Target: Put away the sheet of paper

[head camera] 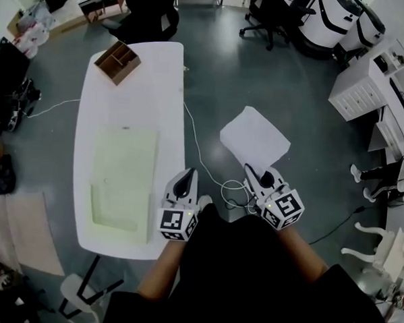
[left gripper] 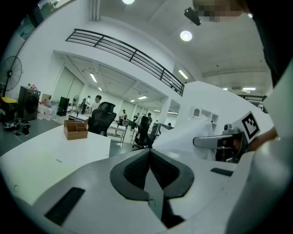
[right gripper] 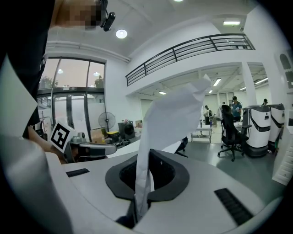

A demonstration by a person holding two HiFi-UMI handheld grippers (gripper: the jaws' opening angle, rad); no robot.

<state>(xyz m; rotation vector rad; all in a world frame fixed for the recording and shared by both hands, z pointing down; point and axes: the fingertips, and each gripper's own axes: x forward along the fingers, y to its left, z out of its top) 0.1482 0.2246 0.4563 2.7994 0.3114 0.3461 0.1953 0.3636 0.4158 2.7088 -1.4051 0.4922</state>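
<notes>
A white sheet of paper [head camera: 254, 137] hangs in the air to the right of the white table [head camera: 166, 88], over the grey floor. My right gripper [head camera: 261, 175] is shut on the sheet's near edge; in the right gripper view the sheet of paper [right gripper: 170, 123] rises out from between the closed jaws. My left gripper [head camera: 184, 184] is shut with nothing in it, hanging off the table's right edge, level with the right one. In the left gripper view its jaws meet at the left gripper [left gripper: 150, 161] tip, and the sheet of paper [left gripper: 183, 137] shows to the right.
A pale green folder [head camera: 123, 184] lies on the near half of the table. A brown wooden organiser [head camera: 117, 62] stands at the far end. A white cable [head camera: 201, 156] trails across the floor beside the table. Office chairs [head camera: 147, 14] and cabinets [head camera: 368, 92] stand around.
</notes>
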